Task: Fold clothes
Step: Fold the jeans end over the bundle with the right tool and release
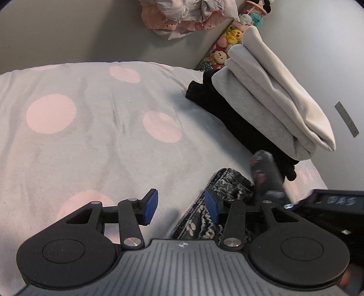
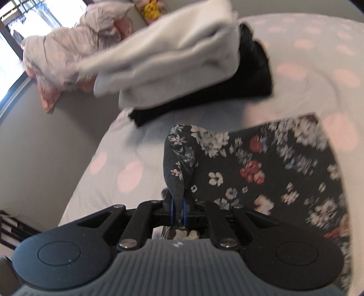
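Observation:
A dark floral garment (image 2: 261, 173) lies partly folded on the polka-dot bedspread (image 2: 314, 75). My right gripper (image 2: 178, 210) is shut on a pinched fold of this garment and lifts it slightly. In the left wrist view the same garment (image 1: 225, 193) shows at the lower right, bunched beside my left gripper (image 1: 182, 206), which is open with its blue pads apart just above the bedspread (image 1: 91, 127). Its right pad (image 1: 211, 206) sits at the garment's edge. The right gripper's body appears blurred at the right edge of the left wrist view (image 1: 329, 205).
A stack of folded clothes, light grey (image 1: 273, 100) over black (image 1: 229, 113), sits on the bed's far right; it also shows in the right wrist view (image 2: 173, 57). A crumpled pink-and-white quilt (image 1: 182, 16) and plush toys (image 1: 229, 38) lie on the floor beyond.

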{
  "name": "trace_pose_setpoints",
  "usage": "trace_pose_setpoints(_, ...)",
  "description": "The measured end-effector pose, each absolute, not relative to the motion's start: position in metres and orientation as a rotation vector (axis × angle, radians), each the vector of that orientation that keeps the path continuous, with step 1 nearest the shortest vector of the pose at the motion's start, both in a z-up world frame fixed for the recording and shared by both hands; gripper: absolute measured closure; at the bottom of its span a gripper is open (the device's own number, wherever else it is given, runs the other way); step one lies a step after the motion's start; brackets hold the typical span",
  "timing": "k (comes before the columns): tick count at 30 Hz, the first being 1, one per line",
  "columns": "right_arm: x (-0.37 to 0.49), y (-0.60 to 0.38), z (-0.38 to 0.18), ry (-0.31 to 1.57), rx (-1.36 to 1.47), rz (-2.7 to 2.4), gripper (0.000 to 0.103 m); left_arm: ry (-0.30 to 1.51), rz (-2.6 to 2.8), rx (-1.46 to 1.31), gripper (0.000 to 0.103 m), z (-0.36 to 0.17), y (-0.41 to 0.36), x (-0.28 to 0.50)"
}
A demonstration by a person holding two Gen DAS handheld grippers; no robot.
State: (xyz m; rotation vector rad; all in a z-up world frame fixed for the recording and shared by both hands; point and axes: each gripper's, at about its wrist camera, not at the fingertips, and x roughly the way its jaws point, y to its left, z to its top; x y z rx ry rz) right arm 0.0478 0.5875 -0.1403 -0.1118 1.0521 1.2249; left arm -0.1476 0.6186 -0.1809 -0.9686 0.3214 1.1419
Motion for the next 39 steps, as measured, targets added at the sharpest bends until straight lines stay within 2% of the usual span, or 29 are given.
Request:
trace_pose_setpoints(7, 0.041, 0.601, -0.168, 1.095, -0.15, 1.216, 0.093, 0.345, 1.143, -0.965, 0.051, -0.187, 0.622, -0.145)
trace_pose_setpoints(11, 0.041, 0.592, -0.152, 1.076, -0.15, 1.23, 0.086, 0.3, 1.148, -0.976, 0.051, -0.182, 0.616, -0.153)
trace_pose_setpoints(12, 0.04, 0.588, -0.144, 1.061, -0.149, 1.238, 0.081, 0.278, 1.148, -0.984, 0.051, -0.179, 0.614, -0.157)
trace_pose_setpoints(18, 0.05, 0.53, -0.09, 0.926, -0.078, 1.302, 0.074, 0.177, 1.104, -1.023, 0.05, -0.16, 0.6, -0.173)
trace_pose_setpoints(21, 0.062, 0.48, -0.082, 0.851, -0.076, 1.269, 0.072, 0.165, 1.031, -1.081, 0.042, -0.155, 0.588, -0.174)
trace_pose_setpoints(28, 0.086, 0.373, -0.119, 0.722, -0.196, 1.094, 0.07, 0.297, 1.006, -1.09, 0.035, -0.149, 0.555, -0.16)
trace_pose_setpoints(31, 0.089, 0.338, -0.144, 0.73, -0.224, 1.06, 0.07, 0.357, 0.993, -1.121, 0.035, -0.156, 0.547, -0.154)
trace_pose_setpoints(33, 0.086, 0.327, -0.157, 0.773, -0.225, 1.058, 0.069, 0.391, 0.991, -1.142, 0.041, -0.162, 0.547, -0.149)
trace_pose_setpoints(35, 0.084, 0.318, -0.17, 0.822, -0.221, 1.06, 0.067, 0.391, 0.997, -1.11, 0.075, -0.161, 0.547, -0.146)
trace_pose_setpoints(36, 0.083, 0.317, -0.174, 0.841, -0.218, 1.062, 0.067, 0.383, 0.998, -1.074, 0.076, -0.158, 0.546, -0.144)
trace_pose_setpoints(37, 0.082, 0.315, -0.177, 0.855, -0.217, 1.064, 0.067, 0.369, 0.999, -1.02, 0.086, -0.153, 0.542, -0.142)
trace_pose_setpoints(39, 0.08, 0.312, -0.179, 0.859, -0.214, 1.077, 0.067, 0.336, 0.992, -0.885, 0.089, -0.138, 0.531, -0.135)
